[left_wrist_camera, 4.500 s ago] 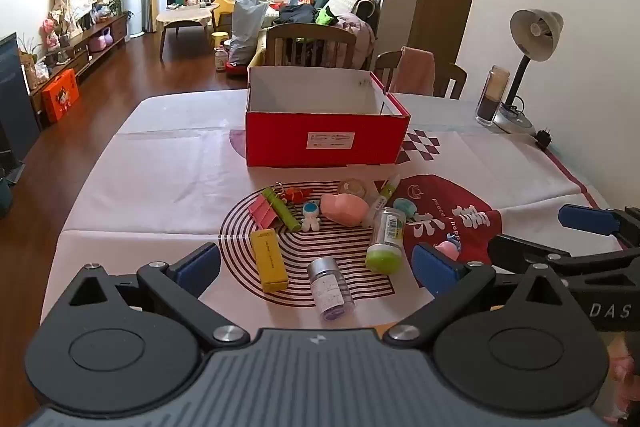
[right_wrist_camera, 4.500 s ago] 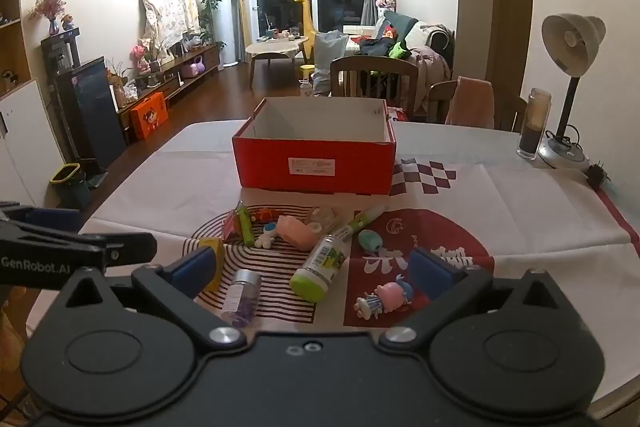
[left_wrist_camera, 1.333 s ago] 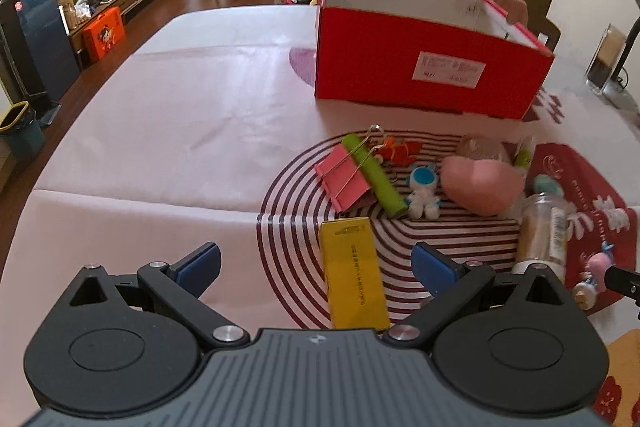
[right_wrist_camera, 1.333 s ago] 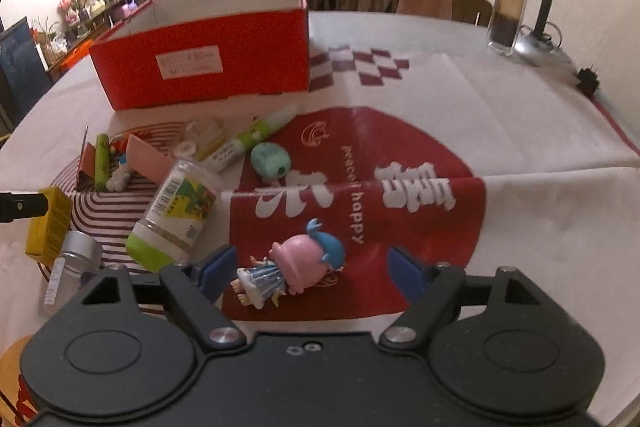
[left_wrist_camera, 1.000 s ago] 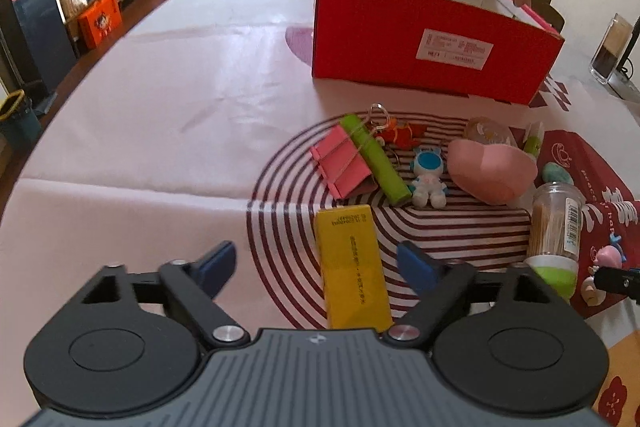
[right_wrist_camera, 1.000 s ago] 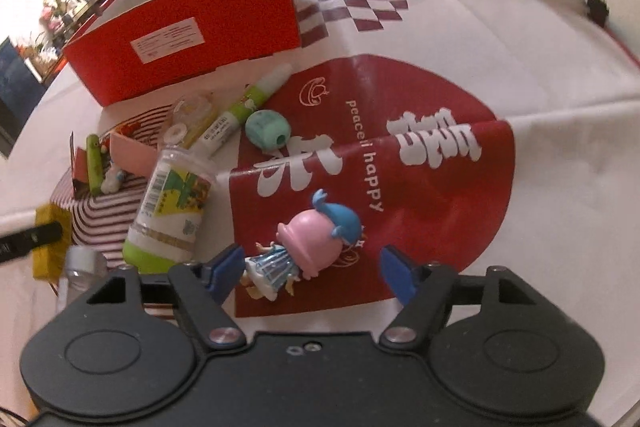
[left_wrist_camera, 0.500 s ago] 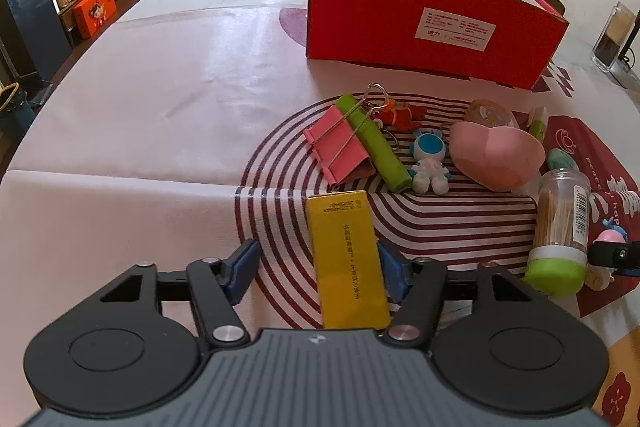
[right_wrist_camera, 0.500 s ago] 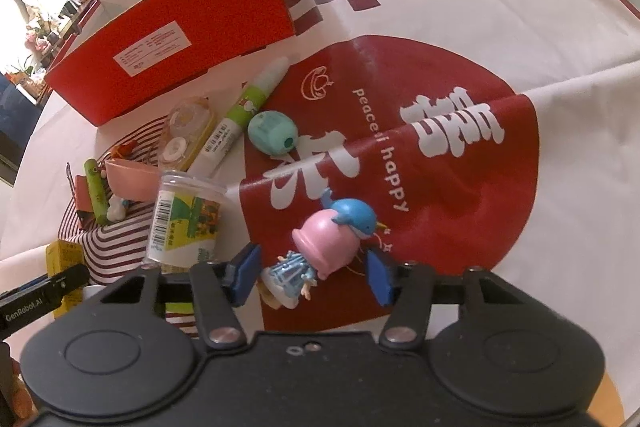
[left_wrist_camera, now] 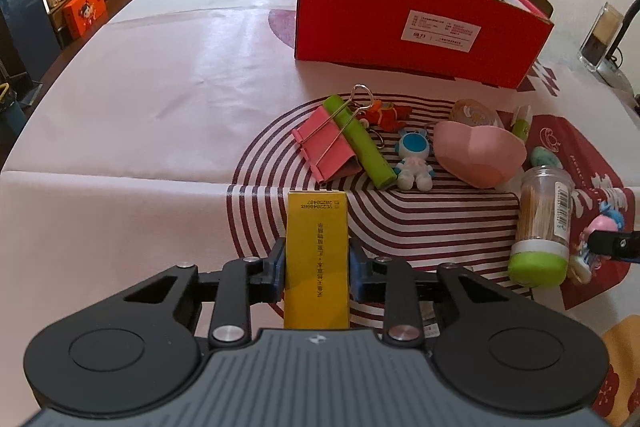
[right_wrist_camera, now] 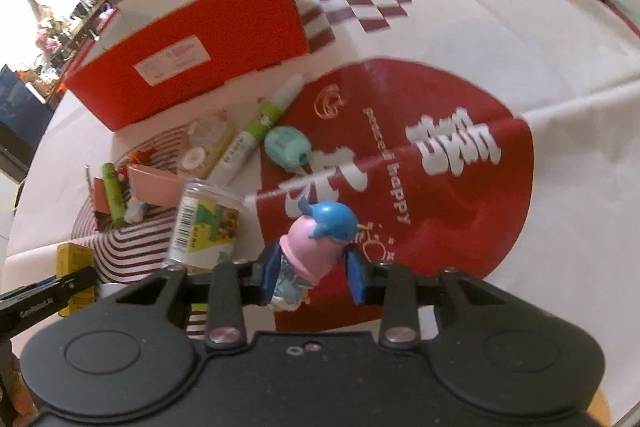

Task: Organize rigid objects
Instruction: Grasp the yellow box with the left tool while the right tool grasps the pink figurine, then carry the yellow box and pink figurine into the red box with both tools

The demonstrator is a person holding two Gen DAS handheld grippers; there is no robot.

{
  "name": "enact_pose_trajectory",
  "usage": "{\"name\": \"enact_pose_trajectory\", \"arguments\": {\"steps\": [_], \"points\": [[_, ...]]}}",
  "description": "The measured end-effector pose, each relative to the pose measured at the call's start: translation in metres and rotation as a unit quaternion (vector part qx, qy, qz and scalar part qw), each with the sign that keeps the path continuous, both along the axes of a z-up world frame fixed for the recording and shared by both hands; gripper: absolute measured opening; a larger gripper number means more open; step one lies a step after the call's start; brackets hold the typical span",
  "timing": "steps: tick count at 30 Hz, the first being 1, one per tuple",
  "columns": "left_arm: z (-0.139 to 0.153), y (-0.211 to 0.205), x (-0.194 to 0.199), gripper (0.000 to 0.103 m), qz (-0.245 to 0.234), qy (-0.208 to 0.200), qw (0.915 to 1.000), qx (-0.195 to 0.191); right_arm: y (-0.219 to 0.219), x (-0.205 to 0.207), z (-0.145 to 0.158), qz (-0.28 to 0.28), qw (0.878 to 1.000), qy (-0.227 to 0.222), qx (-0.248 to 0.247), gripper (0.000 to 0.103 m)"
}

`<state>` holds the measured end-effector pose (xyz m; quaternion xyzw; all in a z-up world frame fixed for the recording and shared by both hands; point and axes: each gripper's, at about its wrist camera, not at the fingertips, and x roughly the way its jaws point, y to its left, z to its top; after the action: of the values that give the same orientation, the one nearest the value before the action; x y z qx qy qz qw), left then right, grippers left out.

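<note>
Both jaws have just been closing: the left hand-held gripper clamps the yellow box by its long sides, and the right hand-held gripper grasps the pink figurine, probably for lifting into the red box.

Bare tablecloth left of red box

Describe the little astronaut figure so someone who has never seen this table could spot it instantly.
Start at the red box and come toward the camera onto the striped rings. The astronaut figure lies between the green stick and the pink heart-shaped case. It alone is white, with a blue-rimmed face.
</note>
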<state>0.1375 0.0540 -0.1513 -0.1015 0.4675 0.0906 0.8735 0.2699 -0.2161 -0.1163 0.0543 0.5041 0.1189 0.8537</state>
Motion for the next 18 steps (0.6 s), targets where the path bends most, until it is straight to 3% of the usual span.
{"name": "enact_pose_trajectory", "arguments": {"steps": [8,18], "points": [[0.020,0.010,-0.006,0.029,0.012,-0.012,0.9998,-0.008,0.007,0.005,0.032,0.047,0.998,-0.037,-0.008,0.034],[0.070,0.011,0.013,0.029,-0.006,-0.047,0.9989,-0.001,0.017,0.038,0.083,0.087,0.993,-0.082,-0.001,0.034]]}}
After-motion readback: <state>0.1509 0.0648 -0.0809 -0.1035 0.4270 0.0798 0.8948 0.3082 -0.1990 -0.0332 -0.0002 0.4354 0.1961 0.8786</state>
